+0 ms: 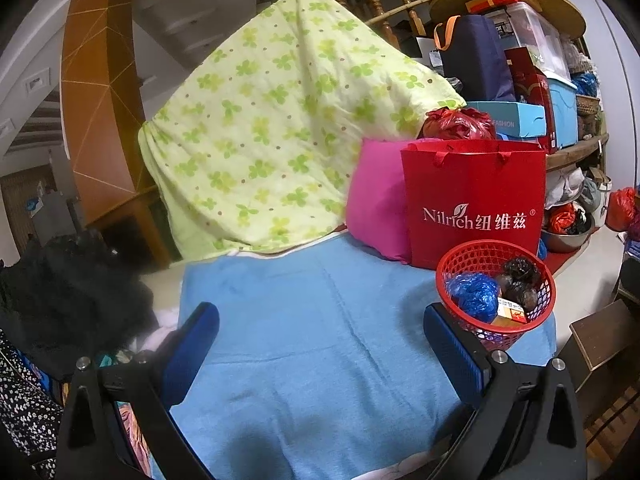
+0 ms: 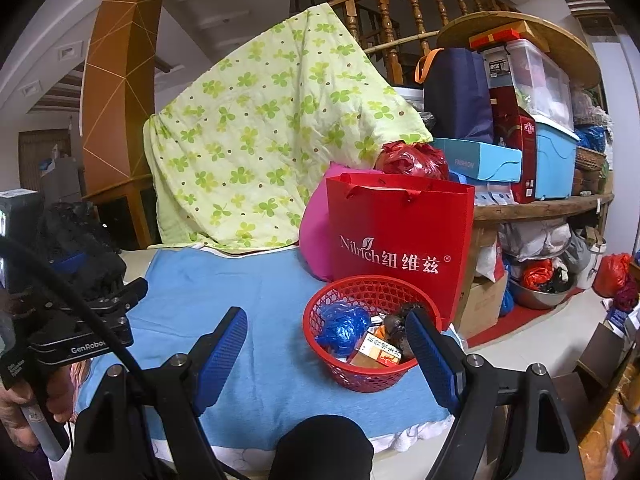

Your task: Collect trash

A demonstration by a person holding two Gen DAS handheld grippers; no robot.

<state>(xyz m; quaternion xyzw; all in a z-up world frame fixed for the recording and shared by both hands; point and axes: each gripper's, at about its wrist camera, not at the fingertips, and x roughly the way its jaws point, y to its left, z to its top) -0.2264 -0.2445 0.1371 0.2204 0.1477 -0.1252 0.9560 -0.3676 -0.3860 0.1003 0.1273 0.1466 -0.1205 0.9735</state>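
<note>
A red mesh basket (image 1: 532, 322) (image 2: 320, 312) stands on the blue towel (image 1: 320, 320) (image 2: 260, 320) at its right end. It holds a crumpled blue bag (image 1: 474, 294) (image 2: 344, 326), dark crumpled bags (image 1: 520, 280) (image 2: 400, 320) and a small orange and white carton (image 1: 510, 312) (image 2: 376, 354). My left gripper (image 1: 324, 344) is open and empty above the towel, left of the basket. My right gripper (image 2: 328, 352) is open and empty, its right finger beside the basket's right rim. The left gripper's body also shows in the right wrist view (image 2: 80, 320) at the left.
A red Nilrich paper bag (image 1: 476, 204) (image 2: 400, 236) and a pink cushion (image 1: 378, 200) stand behind the basket. A green clover quilt (image 1: 272, 128) (image 2: 256, 140) drapes behind. Stacked boxes and bags fill shelves at the right (image 2: 540, 140). Dark clothing (image 1: 72, 292) lies left.
</note>
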